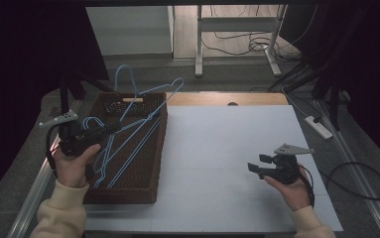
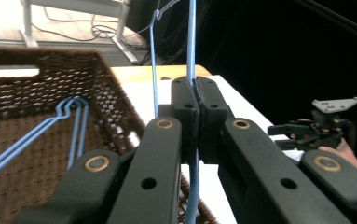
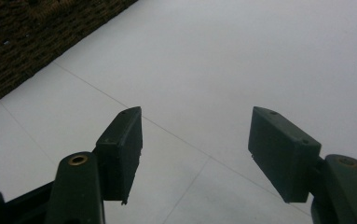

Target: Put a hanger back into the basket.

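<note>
Now blue hanger (image 2: 192, 56) pinched — left tool (image 2: 195, 88) jaws.

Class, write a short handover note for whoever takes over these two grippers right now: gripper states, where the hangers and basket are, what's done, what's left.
Left gripper: shut on a blue hanger, lifted partly out of the brown basket.
Right gripper: open, holding nothing, over the white table.
More blue hangers lie in the basket.
Done: one hanger gripped and raised.
Left: probably bring it out onto the table, then the others.
</note>
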Tool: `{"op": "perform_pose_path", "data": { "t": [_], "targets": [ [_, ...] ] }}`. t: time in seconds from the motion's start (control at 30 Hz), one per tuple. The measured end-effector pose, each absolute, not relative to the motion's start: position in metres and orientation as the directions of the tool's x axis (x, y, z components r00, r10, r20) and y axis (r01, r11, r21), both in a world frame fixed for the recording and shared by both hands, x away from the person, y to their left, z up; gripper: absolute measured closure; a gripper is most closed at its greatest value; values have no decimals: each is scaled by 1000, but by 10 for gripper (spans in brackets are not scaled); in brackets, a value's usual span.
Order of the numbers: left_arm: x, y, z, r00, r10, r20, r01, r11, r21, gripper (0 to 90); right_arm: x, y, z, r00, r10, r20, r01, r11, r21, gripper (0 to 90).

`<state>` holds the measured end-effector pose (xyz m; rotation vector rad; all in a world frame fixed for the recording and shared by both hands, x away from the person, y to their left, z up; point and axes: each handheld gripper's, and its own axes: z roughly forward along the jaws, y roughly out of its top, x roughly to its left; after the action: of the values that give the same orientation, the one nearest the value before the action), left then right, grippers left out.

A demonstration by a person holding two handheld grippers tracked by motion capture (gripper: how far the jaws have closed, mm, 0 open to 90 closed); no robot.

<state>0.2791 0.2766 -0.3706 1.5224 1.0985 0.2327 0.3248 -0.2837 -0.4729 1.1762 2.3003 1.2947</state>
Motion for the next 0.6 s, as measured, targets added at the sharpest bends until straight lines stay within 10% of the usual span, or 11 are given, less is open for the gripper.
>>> {"op": "perform_pose_path", "data": {
  "t": [0.6],
  "targets": [
    [281, 311, -398, 477, 776, -412, 524, 125, 843, 874, 325, -285, -478, -636, 756, 156, 537, 288, 793, 358]
  ]
}}
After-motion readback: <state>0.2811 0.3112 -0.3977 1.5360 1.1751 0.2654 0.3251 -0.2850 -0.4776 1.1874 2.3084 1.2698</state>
